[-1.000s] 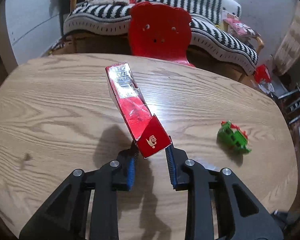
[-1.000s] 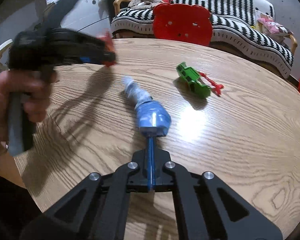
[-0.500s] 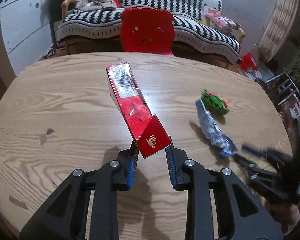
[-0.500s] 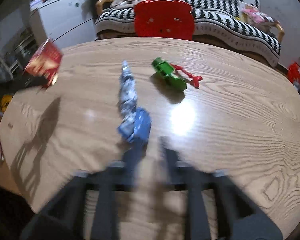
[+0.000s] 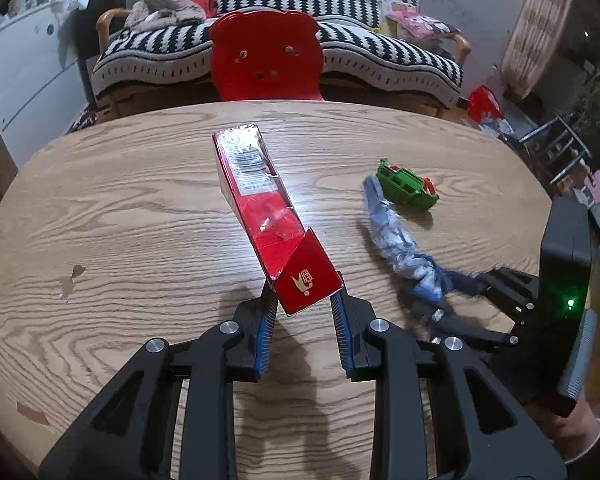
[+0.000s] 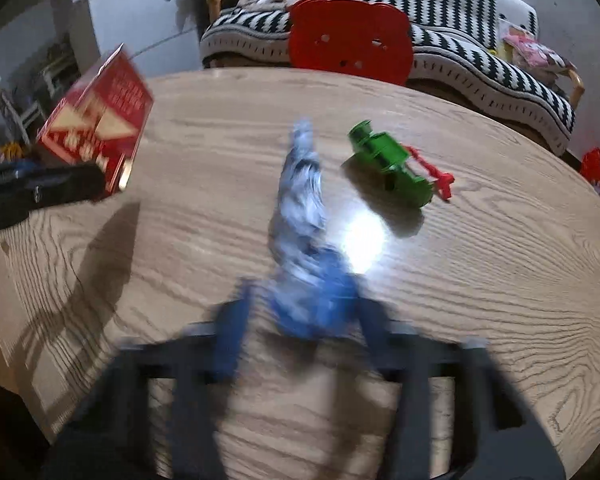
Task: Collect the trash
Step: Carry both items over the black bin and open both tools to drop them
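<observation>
1. One red carton (image 5: 269,216), long and closed, contents not visible; pinched at its near end by left gripper (image 5: 303,312), raised over the wooden table (image 5: 140,216), pointing to 11 o'clock.
2. One blue-white crumpled wrapper (image 6: 304,216) between the spread fingers of right gripper (image 6: 300,320); blurred, so cannot tell if touched.
3. One green toy (image 6: 388,168) lying on table at 1 o'clock from wrapper, just beside its far tip.
4. One red chair (image 5: 266,66) behind table at 12 o'clock.
</observation>
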